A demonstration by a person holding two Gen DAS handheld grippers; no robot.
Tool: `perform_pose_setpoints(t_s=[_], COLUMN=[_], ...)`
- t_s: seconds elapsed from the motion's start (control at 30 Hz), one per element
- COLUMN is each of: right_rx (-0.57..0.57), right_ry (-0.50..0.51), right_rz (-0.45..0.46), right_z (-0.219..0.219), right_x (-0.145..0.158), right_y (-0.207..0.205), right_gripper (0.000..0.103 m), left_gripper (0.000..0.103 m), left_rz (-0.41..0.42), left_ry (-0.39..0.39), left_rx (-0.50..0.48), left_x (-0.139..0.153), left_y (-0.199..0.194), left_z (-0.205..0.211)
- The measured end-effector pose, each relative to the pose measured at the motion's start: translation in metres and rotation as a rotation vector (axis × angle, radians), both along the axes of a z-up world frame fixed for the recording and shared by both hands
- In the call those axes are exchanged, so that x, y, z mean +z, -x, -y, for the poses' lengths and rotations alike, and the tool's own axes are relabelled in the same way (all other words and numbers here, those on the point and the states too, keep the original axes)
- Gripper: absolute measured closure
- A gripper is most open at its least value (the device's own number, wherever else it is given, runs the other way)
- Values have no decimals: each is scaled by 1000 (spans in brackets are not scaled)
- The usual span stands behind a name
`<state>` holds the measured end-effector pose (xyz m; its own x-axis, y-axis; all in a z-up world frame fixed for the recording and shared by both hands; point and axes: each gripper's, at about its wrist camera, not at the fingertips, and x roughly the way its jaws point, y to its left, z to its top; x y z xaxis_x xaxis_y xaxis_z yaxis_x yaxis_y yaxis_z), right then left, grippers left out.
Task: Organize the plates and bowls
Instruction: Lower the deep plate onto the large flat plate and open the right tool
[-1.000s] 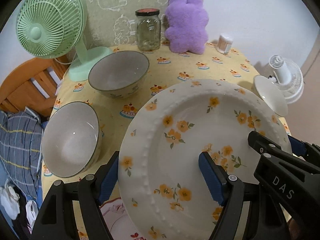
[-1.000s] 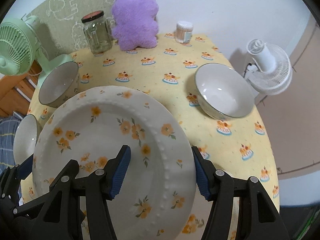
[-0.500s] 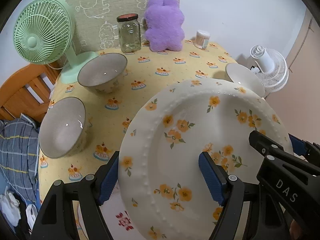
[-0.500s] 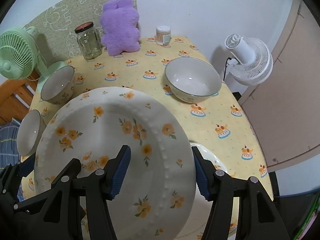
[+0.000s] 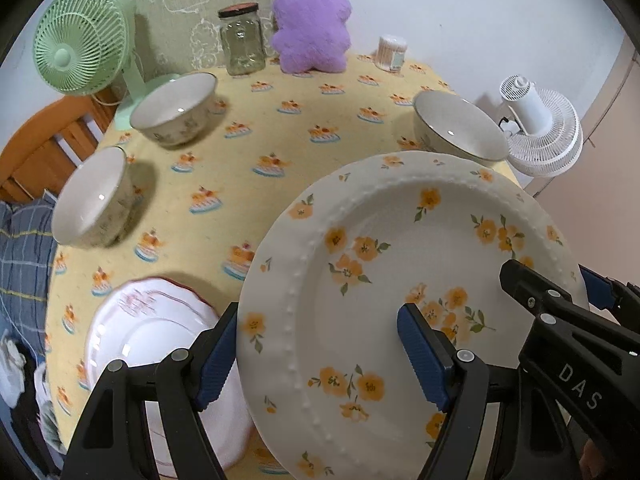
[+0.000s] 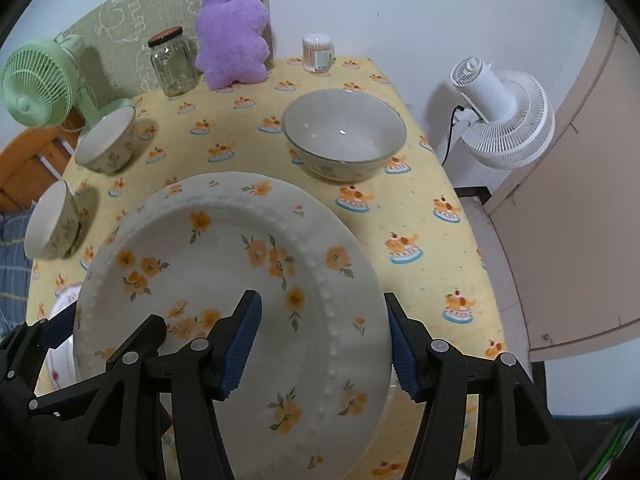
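A white plate with orange flowers (image 5: 380, 280) (image 6: 224, 272) hangs above the yellow tablecloth (image 5: 280, 152), carried between both grippers. My left gripper (image 5: 316, 344) is shut on its left rim, one blue pad on top and one outside the edge. My right gripper (image 6: 320, 336) is shut on its right rim the same way. Below and to the left lies a white plate with red trim (image 5: 152, 344), partly hidden by the left finger. Two bowls (image 5: 174, 110) (image 5: 92, 196) stand at the left and a third bowl (image 6: 344, 132) at the right.
Along the back wall stand a green fan (image 5: 80, 40), a glass jar (image 5: 242, 40), a purple plush toy (image 5: 310, 20) and a cotton-swab tub (image 5: 392, 52). A white fan (image 6: 500, 120) stands off the table's right edge. A wooden chair (image 5: 40, 148) with plaid cloth is at left.
Both grippers have drawn back toward the table's near edge with the flowered plate between them. The red-trimmed plate and the right bowl have come into fuller view.
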<state>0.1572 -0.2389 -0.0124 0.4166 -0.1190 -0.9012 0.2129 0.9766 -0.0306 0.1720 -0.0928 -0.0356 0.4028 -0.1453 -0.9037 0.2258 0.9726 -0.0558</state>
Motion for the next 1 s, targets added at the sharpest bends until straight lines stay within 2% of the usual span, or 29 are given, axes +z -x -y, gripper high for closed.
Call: perform_pose_setpoints(t_s=[0.27, 0.5, 1.0], right_rx=[53, 82, 162], right_ry=[-13, -38, -29], right_rz=[-32, -66, -73], right_z=[38, 55, 46], right_x=[-19, -39, -50], right_y=[8, 12, 15], right_gripper=[39, 39, 39], left_gripper=[26, 26, 23], left_rz=[-39, -66, -95], left_ry=[7, 20, -1], left_rx=[49, 73, 155], left_x=[-19, -33, -51], left_y=[16, 29, 36], left_z=[33, 45, 42])
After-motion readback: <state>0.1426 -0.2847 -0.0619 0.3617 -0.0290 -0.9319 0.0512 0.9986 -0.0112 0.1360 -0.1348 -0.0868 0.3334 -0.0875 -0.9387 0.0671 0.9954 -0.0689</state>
